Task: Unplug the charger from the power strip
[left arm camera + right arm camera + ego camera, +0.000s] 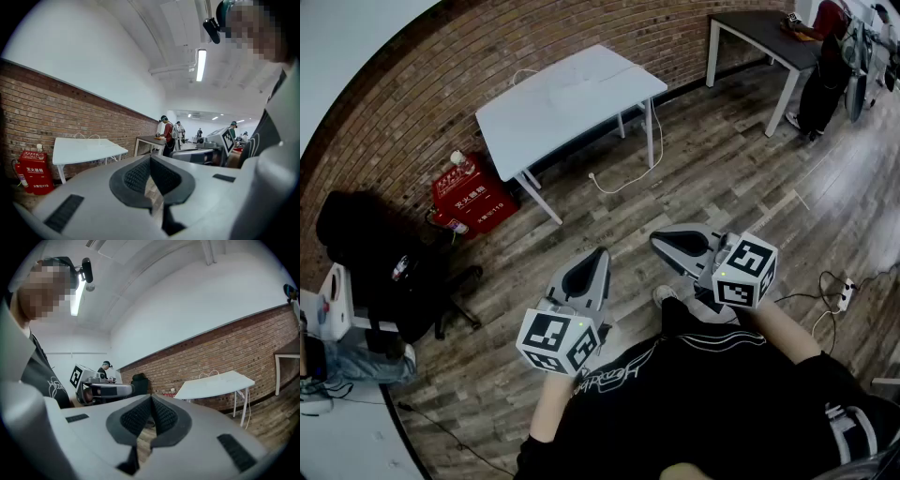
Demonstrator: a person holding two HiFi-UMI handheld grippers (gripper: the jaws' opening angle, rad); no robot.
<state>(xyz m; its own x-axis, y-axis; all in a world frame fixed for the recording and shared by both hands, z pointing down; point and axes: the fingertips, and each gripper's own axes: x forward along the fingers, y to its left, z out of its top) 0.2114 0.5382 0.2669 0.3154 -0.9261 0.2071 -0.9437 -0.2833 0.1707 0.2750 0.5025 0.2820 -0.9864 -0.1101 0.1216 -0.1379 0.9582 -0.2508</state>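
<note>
I hold both grippers level, close to my body, above the wooden floor. In the head view the left gripper [598,255] and the right gripper [660,242] are both shut with nothing between their jaws. Each gripper's own view shows the same: the left gripper [150,159] and the right gripper [151,398] have their pads together and empty. A small white power strip [846,295] with cords lies on the floor far to my right. I cannot make out a charger on it. Neither gripper is near it.
A white table [567,94] stands ahead by the brick wall, and a white cable [623,178] trails from it onto the floor. A red fire-extinguisher box [469,197] and a black chair [375,253] are at the left. A dark table [769,33] and a person [825,56] are at the back right.
</note>
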